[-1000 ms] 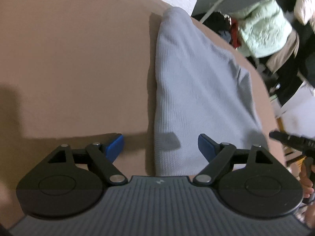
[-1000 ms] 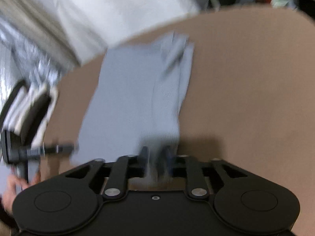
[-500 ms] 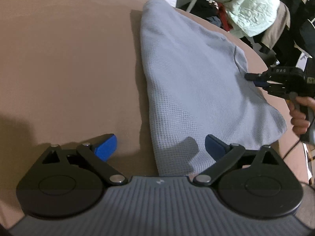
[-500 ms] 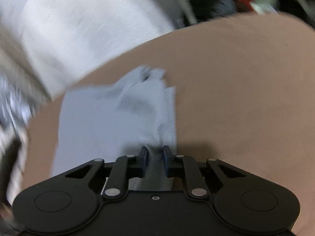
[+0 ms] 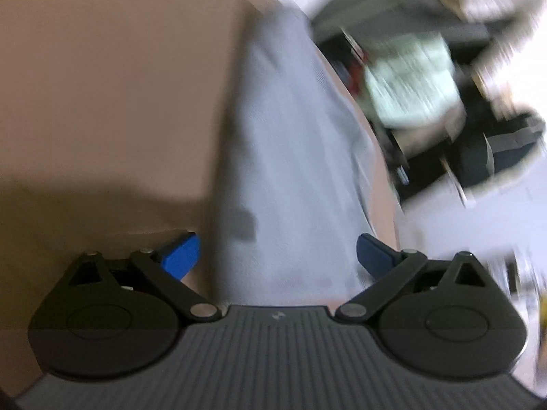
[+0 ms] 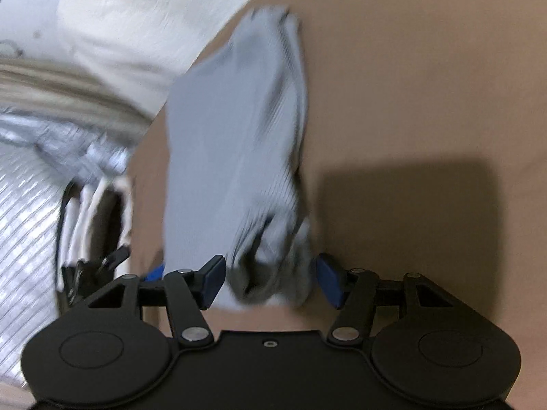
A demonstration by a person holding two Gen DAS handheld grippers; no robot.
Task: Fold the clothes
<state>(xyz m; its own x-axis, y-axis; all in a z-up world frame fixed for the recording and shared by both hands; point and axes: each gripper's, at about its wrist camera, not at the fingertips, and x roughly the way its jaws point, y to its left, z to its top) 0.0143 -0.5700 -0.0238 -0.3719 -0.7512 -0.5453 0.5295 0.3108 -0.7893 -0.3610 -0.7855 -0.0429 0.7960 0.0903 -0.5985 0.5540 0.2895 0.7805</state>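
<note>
A light grey knit garment lies folded in a long strip on the brown table. My left gripper stands open over its near end, blue pads wide apart and clear of the cloth. In the right wrist view the same garment runs away from me, its bunched near corner between the jaws of my right gripper. Those jaws are opening, and the pads stand apart from the cloth. Both views are blurred.
Beyond the table's right edge in the left wrist view lies a pile of clothes with a pale green item and dark things. In the right wrist view a white cover and silvery padding lie to the left, near the other gripper.
My right gripper was shut on the garment's corner and has let it go; its jaws now stand apart. Both views have swung and dropped closer to the table. The left gripper stays open.
</note>
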